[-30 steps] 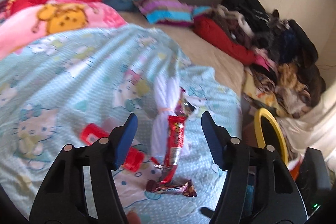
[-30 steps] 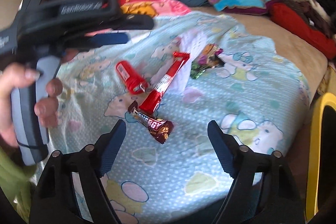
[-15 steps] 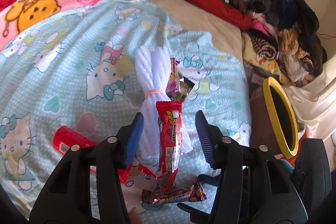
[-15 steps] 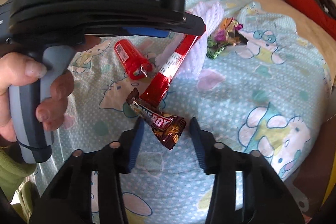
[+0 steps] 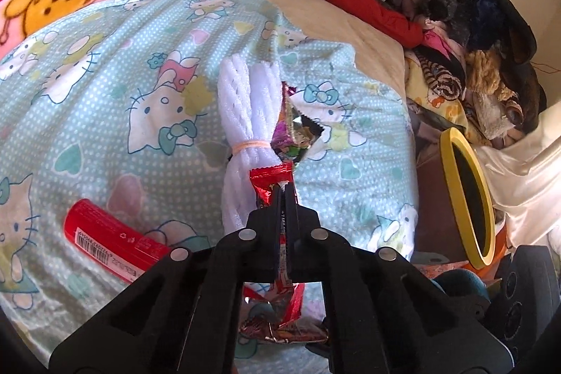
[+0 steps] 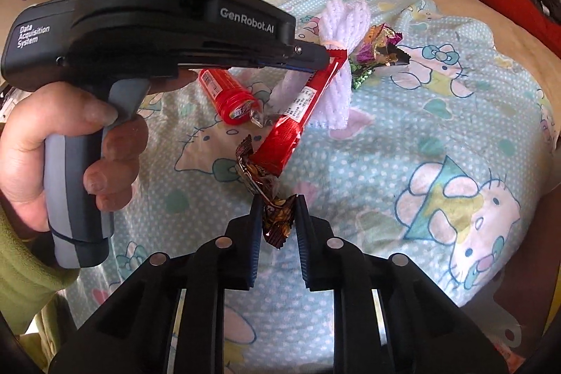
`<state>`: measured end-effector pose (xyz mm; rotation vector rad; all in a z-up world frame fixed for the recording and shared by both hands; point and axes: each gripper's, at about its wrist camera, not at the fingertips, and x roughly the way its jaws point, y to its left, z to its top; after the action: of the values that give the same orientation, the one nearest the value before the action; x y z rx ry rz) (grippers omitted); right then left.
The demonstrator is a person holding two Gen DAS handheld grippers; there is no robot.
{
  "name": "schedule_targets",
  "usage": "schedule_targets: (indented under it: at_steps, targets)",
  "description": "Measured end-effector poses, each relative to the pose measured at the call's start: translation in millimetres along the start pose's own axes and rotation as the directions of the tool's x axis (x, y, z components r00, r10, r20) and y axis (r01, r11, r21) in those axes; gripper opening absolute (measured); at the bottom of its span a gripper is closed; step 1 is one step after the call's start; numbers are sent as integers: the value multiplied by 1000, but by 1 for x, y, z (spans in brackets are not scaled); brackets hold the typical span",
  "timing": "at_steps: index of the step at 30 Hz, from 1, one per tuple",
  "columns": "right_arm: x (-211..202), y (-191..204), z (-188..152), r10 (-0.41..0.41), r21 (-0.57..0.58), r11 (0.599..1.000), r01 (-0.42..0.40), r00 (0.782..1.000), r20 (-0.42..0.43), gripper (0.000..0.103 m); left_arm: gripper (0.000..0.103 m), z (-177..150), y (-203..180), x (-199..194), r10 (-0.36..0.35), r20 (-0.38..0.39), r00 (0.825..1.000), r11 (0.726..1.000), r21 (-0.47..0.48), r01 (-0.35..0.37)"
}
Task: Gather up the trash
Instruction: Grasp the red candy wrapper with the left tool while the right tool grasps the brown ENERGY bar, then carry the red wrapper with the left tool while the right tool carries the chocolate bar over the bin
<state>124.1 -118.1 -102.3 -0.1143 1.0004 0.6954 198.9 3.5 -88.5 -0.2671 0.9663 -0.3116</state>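
Note:
My left gripper (image 5: 284, 190) is shut on the upper end of a long red snack wrapper (image 5: 269, 178). From the right wrist view that left gripper (image 6: 324, 58) shows side-on, and the red wrapper (image 6: 294, 125) slants down from it. My right gripper (image 6: 278, 203) is closing on a crumpled brown chocolate wrapper (image 6: 277, 216), and both pads touch it. The same brown wrapper (image 5: 284, 332) shows under the left gripper. On the blanket lie a red tube-shaped pack (image 5: 112, 237) (image 6: 228, 93) and a shiny multicoloured foil wrapper (image 5: 294, 132) (image 6: 375, 55).
A white rolled cloth (image 5: 249, 114) tied with a band lies under the red wrapper on the light blue cartoon blanket (image 5: 105, 93). A yellow-rimmed bin (image 5: 466, 195) stands right of the bed. Piled clothes (image 5: 473, 23) fill the far right. A hand (image 6: 70, 135) holds the left gripper.
The left gripper came down over the red wrapper and shut on it. The right gripper's jaws narrowed from wide apart onto the brown wrapper.

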Motion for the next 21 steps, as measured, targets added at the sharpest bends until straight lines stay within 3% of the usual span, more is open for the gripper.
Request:
schedule_targets:
  at_steps: [8, 21]
  targets:
    - [-15, -10, -13, -9, 40, 999, 9, 1000, 7, 18, 0, -1, -4, -29, -32, 102, 994, 998, -44, 36]
    - [-41, -28, -10, -18, 103, 995, 9, 996, 87, 18, 0, 1, -12, -79, -44, 254, 966, 996, -70, 64]
